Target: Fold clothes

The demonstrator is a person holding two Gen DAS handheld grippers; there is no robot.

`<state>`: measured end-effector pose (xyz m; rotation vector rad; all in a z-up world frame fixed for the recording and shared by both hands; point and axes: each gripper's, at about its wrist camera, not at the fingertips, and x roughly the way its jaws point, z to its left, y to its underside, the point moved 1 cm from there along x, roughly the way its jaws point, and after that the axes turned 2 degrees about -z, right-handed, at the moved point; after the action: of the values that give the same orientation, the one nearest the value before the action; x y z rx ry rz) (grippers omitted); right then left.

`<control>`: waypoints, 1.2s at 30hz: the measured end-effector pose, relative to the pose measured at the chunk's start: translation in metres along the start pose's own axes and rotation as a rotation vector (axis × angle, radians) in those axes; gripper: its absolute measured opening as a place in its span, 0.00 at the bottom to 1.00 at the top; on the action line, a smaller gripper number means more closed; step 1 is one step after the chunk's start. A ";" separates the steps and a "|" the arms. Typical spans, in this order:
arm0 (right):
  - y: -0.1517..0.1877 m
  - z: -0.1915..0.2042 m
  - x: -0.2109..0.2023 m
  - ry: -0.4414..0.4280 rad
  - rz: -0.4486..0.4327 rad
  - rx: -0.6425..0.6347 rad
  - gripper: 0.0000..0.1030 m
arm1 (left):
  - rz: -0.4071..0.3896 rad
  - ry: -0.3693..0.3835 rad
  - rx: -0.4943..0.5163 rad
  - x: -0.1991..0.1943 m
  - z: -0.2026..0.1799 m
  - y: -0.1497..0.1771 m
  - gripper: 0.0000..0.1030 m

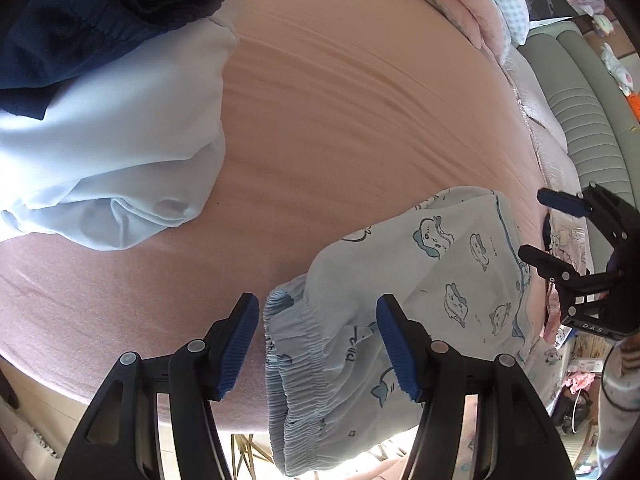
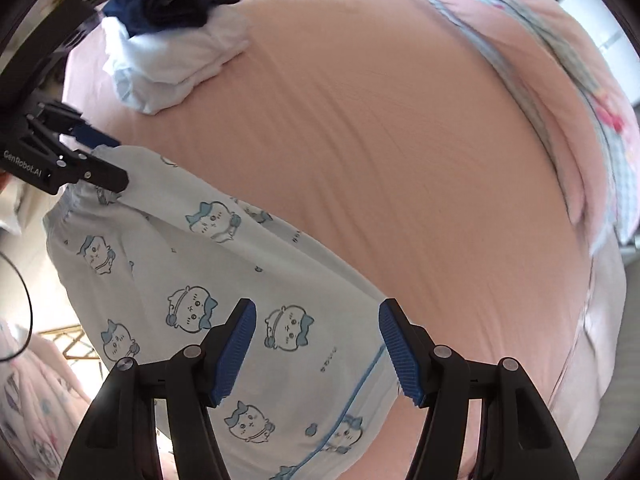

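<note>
A pink bed point(image 1: 340, 128) is filling both views, with the printed shorts point(image 2: 224, 264) lying at its near edge, lower centre in each frame, and a pile of folded clothes point(image 2: 172, 52) sitting in the upper left. To fold well, both grippers should be pinching the shorts at matching corners and keeping the fabric flat. The left gripper point(image 1: 318, 346) is hovering with fingers spread on either side of the elastic waistband point(image 1: 296, 364), not pressing it. The right gripper point(image 2: 316, 350) is hanging over the hem, fingers spread, holding nothing.
</note>
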<state>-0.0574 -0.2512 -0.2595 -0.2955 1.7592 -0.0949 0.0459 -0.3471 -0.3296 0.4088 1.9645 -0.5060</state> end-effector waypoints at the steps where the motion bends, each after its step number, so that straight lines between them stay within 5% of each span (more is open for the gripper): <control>1: -0.007 0.001 0.002 -0.020 0.001 -0.040 0.62 | 0.002 0.002 0.002 0.002 0.002 -0.004 0.57; 17: -0.047 0.027 0.062 -0.164 0.100 -0.263 0.62 | -0.032 0.065 -0.040 0.056 -0.001 -0.013 0.55; 24: -0.050 0.043 0.097 -0.165 0.159 -0.299 0.61 | -0.088 -0.014 -0.029 0.038 -0.013 -0.003 0.36; 28: -0.057 0.041 0.088 -0.156 0.092 -0.225 0.32 | -0.109 -0.060 -0.027 0.043 -0.020 -0.007 0.31; 36: -0.062 0.031 0.081 -0.050 0.047 -0.104 0.31 | -0.181 -0.227 0.048 0.033 -0.049 -0.019 0.31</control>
<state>-0.0328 -0.3277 -0.3290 -0.3292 1.7237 0.0380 -0.0153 -0.3362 -0.3374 0.1935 1.7804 -0.6859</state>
